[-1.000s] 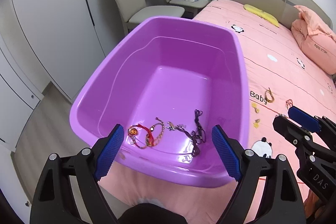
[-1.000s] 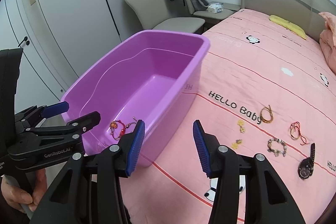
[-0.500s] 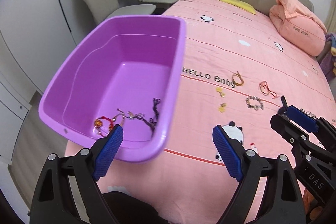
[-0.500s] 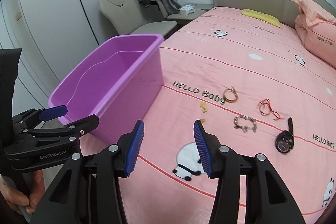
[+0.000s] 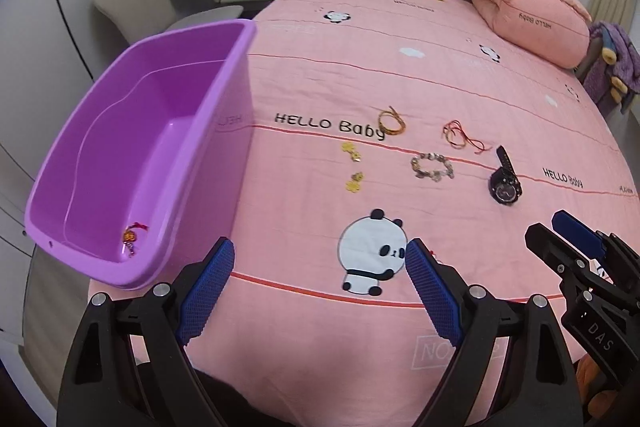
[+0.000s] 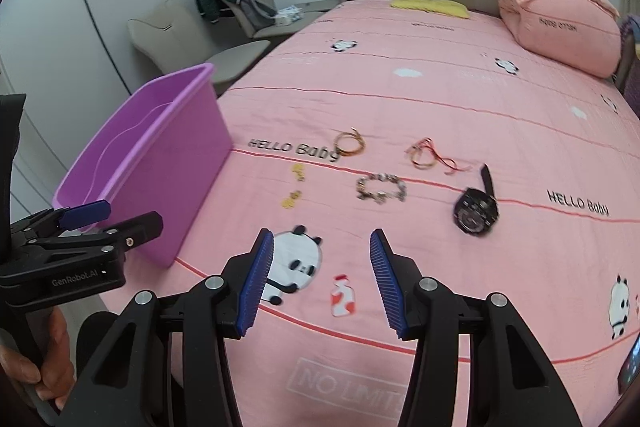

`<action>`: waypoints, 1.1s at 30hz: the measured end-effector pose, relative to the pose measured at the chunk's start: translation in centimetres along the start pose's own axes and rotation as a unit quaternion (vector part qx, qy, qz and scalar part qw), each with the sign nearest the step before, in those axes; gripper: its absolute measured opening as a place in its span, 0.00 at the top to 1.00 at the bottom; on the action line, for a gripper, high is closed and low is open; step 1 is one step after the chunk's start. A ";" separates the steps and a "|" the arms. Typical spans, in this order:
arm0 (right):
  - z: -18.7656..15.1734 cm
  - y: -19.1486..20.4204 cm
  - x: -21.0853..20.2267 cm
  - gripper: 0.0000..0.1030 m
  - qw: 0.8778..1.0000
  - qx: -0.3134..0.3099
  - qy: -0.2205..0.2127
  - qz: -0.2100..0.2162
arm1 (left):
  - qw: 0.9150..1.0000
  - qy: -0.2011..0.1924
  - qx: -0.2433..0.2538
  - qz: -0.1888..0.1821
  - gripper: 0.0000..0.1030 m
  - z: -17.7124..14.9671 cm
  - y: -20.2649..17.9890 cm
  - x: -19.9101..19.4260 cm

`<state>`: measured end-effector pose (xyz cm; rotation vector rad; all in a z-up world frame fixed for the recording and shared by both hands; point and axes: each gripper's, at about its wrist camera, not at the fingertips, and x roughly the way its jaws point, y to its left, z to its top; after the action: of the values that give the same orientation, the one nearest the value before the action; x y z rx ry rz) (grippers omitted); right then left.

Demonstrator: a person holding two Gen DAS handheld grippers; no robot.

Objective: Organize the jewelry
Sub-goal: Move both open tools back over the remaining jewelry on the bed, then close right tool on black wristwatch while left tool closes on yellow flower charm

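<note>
Two grippers hang over the near edge of the pink bed (image 5: 460,67): the left gripper (image 5: 320,285) has its jaws spread wide and empty, and the right gripper (image 6: 322,277) has its jaws partly apart with nothing between them. Loose on the bedspread, well ahead of both, lie a tan cord bracelet (image 6: 349,143), a red cord bracelet (image 6: 430,155), a beaded bracelet (image 6: 381,188), a black watch (image 6: 476,209) and two gold earrings (image 6: 294,187). At the left bed edge stands a purple tub (image 5: 216,131) with a red bracelet (image 5: 133,233) on its floor.
</note>
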<state>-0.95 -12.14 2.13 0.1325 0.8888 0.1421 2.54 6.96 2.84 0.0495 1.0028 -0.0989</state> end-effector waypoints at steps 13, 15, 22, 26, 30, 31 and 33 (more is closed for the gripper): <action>-3.0 -8.2 0.8 0.53 0.997 0.052 -0.006 -0.059 | 1.000 0.017 -0.004 -0.004 0.16 -0.4 -3.8 5.1; -3.4 -9.5 1.3 0.53 0.996 0.062 -0.005 -0.066 | 1.000 0.016 -0.008 -0.004 0.16 -0.4 -4.1 6.1; -4.3 -12.7 4.8 0.50 0.992 0.083 0.016 -0.091 | 1.000 0.017 -0.008 0.001 0.16 -0.1 -5.0 10.2; -4.3 -14.0 6.9 0.43 0.991 0.092 0.025 -0.092 | 1.000 0.015 -0.005 0.010 0.16 0.5 -5.0 12.3; -3.9 -15.1 8.9 0.33 0.990 0.101 0.025 -0.095 | 1.000 0.018 -0.014 0.014 0.15 1.0 -4.6 14.4; -3.7 -15.3 9.5 0.32 0.989 0.104 0.024 -0.099 | 1.000 0.020 -0.018 0.016 0.15 1.1 -4.4 14.9; -3.4 -16.0 10.4 0.29 0.988 0.109 0.023 -0.105 | 0.999 0.023 -0.028 0.016 0.14 1.3 -4.0 16.0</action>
<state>4.01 -25.76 -10.69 0.2384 0.9583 -0.1498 11.74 1.87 -9.98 0.0164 1.0494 -0.0392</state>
